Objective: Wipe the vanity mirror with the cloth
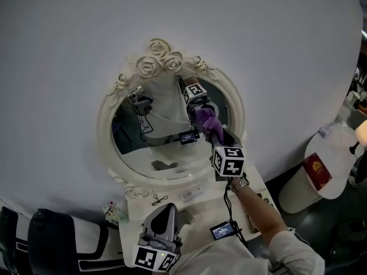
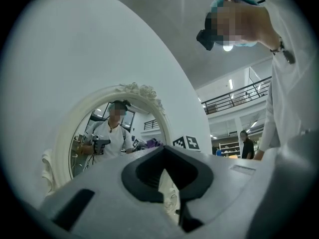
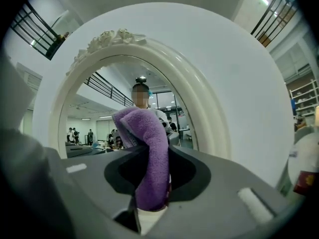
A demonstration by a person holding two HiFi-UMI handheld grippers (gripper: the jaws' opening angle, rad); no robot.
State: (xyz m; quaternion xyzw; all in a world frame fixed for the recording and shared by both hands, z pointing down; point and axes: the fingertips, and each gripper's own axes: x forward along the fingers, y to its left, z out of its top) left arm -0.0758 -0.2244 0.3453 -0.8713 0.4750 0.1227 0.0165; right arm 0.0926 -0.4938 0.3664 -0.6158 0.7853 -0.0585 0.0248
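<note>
One gripper, the right gripper, is clenched on a purple cloth. The cloth bunches just ahead of its tips and appears to touch the glass of the mirror. The left gripper sits low over the counter, closed on nothing.

Risks:
- Only a fold is pinched, so drag on the glass may pull the cloth free.
- Bare tips may then scrape the glass.
- Excess push may rock the mirror backward.

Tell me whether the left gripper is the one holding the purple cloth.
No, the purple cloth is clamped between the jaws of the right gripper, while the left gripper holds nothing.
</note>
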